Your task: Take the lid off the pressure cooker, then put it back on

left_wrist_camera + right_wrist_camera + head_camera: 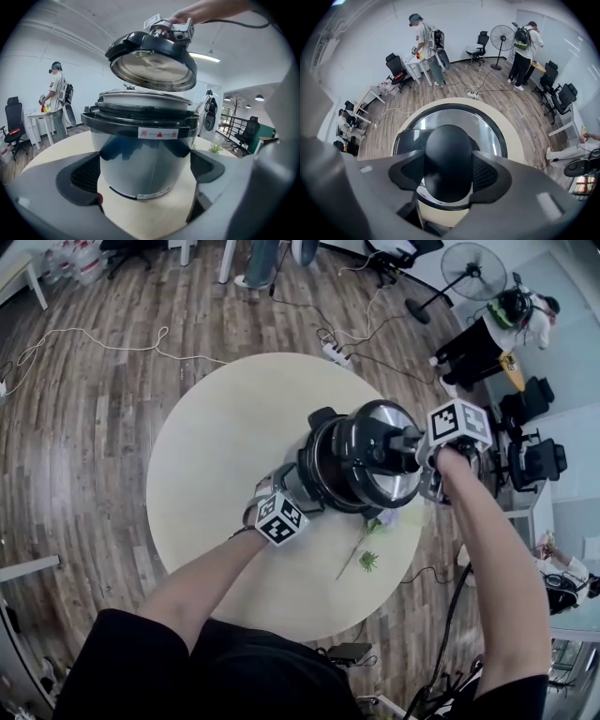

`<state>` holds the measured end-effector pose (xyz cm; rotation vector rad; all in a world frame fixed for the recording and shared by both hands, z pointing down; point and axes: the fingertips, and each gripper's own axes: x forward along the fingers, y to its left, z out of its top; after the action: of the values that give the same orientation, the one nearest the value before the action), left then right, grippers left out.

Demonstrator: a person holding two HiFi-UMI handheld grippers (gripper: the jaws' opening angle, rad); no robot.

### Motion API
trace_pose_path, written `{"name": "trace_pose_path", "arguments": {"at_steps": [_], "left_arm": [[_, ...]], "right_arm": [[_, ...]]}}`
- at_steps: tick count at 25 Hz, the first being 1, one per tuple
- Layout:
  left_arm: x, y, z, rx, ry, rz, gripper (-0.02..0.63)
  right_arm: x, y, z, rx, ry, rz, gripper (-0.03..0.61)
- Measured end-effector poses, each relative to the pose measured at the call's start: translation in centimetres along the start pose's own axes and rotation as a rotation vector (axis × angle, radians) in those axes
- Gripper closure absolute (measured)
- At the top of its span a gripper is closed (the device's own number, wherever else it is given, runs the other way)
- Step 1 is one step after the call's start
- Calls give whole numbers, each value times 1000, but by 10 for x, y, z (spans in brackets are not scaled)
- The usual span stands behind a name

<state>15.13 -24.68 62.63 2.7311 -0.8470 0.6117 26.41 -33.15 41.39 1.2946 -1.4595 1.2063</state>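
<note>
At the right gripper (449,161), the jaws clench the black knob (448,150) of the lid (152,65), which hangs tilted just above the open pressure cooker (145,136). Nearer, the left gripper (146,180) clamps the cooker's body on the round surface (216,437).

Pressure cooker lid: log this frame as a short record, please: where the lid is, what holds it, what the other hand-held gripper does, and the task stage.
lid: raised clear of the pot, tilted, open gap beneath it
held by: right hand-held gripper, jaws closed on the lid's black knob
pot: upright on the round table, uncovered
left hand-held gripper: jaws against both sides of the pot body, bracing it
stage: lid off, not yet put back
</note>
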Motion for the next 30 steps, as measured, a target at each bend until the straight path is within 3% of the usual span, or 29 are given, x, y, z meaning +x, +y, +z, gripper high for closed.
{"name": "trace_pose_path", "arguments": {"at_steps": [6,12,19,24,30], "left_arm": [[-3,5,-15,0,7,-1,26],[0,1,-5,-2,22,-1,26],[-2,1,-4,-1,20,0,26],[-3,0,-2,-4,25,-1,26],[-3,0,-4,-2,26,-4,26]], "right_arm": [[-42,-16,7,37,-56,-1,293],[-84,-45,-2,52,-89,11,293],[-87,-71,-87,22,-13,26,293],[-61,-85,-169,-63,67,17,293],[-20,-69,-254,-138,98,20,293]]}}
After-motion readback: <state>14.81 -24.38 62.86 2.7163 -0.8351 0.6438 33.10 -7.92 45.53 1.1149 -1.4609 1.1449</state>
